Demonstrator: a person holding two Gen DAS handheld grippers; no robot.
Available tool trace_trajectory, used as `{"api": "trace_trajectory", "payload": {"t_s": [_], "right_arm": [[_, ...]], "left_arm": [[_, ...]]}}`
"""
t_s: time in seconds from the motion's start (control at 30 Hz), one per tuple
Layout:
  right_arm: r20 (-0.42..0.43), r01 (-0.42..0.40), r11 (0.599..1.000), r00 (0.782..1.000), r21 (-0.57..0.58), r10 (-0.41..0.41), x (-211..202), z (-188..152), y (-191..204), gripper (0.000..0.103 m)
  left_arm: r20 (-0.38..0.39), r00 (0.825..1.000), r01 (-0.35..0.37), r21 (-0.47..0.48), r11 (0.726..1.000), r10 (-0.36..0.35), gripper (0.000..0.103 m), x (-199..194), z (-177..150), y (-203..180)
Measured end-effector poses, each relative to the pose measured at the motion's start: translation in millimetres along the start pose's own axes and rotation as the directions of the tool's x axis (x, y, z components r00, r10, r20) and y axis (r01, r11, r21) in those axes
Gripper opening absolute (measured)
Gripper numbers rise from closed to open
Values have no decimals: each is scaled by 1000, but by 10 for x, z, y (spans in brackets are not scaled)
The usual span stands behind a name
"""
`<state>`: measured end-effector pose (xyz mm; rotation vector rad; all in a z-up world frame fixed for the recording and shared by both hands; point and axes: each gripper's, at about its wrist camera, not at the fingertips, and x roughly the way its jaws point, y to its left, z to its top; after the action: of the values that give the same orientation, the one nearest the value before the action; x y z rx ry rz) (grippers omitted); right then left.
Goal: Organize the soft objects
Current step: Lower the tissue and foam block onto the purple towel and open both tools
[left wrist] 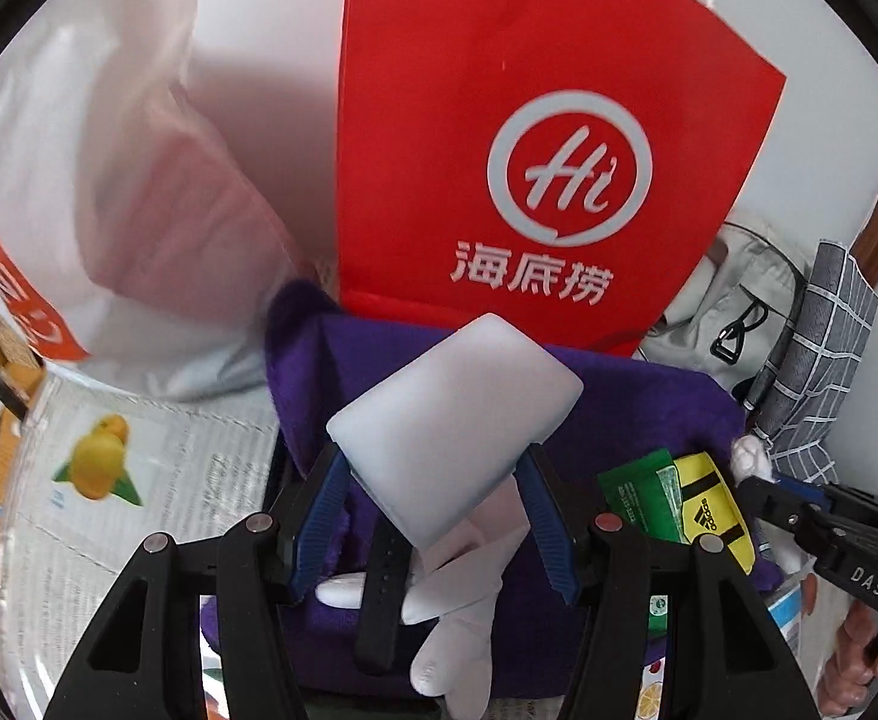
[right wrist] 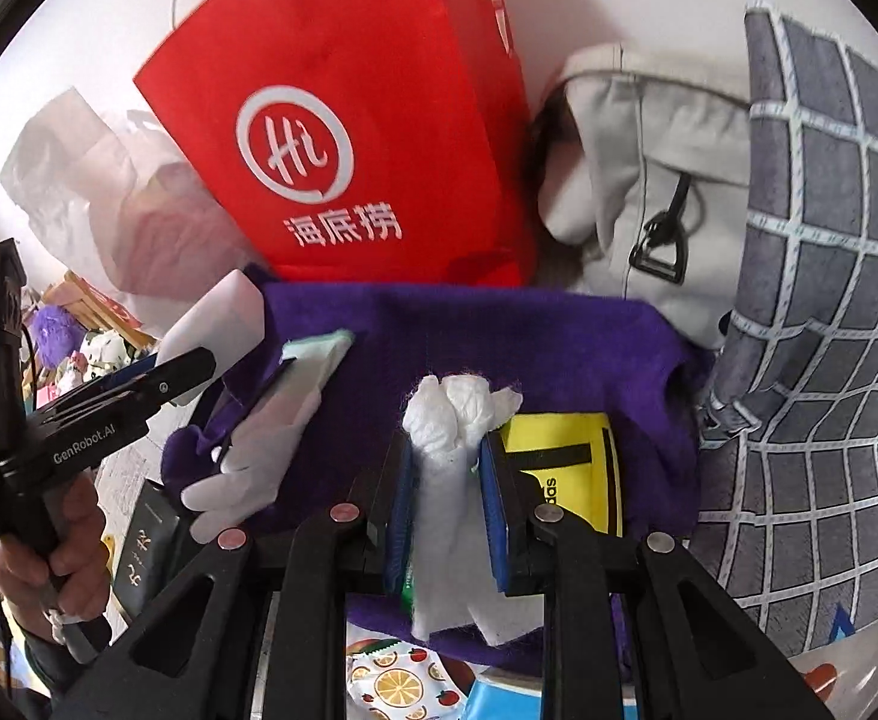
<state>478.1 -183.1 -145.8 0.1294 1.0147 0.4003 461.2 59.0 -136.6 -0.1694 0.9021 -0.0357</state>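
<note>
The left hand-held gripper point(left wrist: 432, 498) points steeply downward, its blue-padded jaws standing about half apart and pressing on the two sides of a pale white block point(left wrist: 457, 414). The right hand-held gripper point(right wrist: 445, 492) tilts down likewise, its jaws drawn narrow and clamped on a white crumpled cloth point(right wrist: 448, 456). The person's left hand point(right wrist: 69, 540) wraps the black handle, fingers curled around it; the right hand point(left wrist: 859, 654) appears only at the frame edge, probably gripping too
</note>
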Motion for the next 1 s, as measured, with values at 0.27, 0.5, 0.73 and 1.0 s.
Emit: {"api": "trace_trajectory", "payload": {"t_s": [0.27, 0.5, 0.73, 1.0], "right_arm": [[-44, 53, 998, 998, 39, -51, 85, -10, -131, 23], [-53, 61, 998, 997, 16, -60, 149, -27, -53, 23], [-75, 108, 994, 991, -15, -109, 223, -48, 31, 22], [-107, 123, 992, 986, -23, -125, 324, -53, 38, 39]], "left_arm": [[-44, 999, -10, 23, 1000, 11, 56, 136, -68, -89], [-61, 998, -24, 41, 999, 27, 56, 175, -76, -127], [-78, 996, -36, 38, 999, 39, 56, 225, -94, -163], [-79, 997, -24, 29, 999, 26, 59, 202, -83, -142]]}}
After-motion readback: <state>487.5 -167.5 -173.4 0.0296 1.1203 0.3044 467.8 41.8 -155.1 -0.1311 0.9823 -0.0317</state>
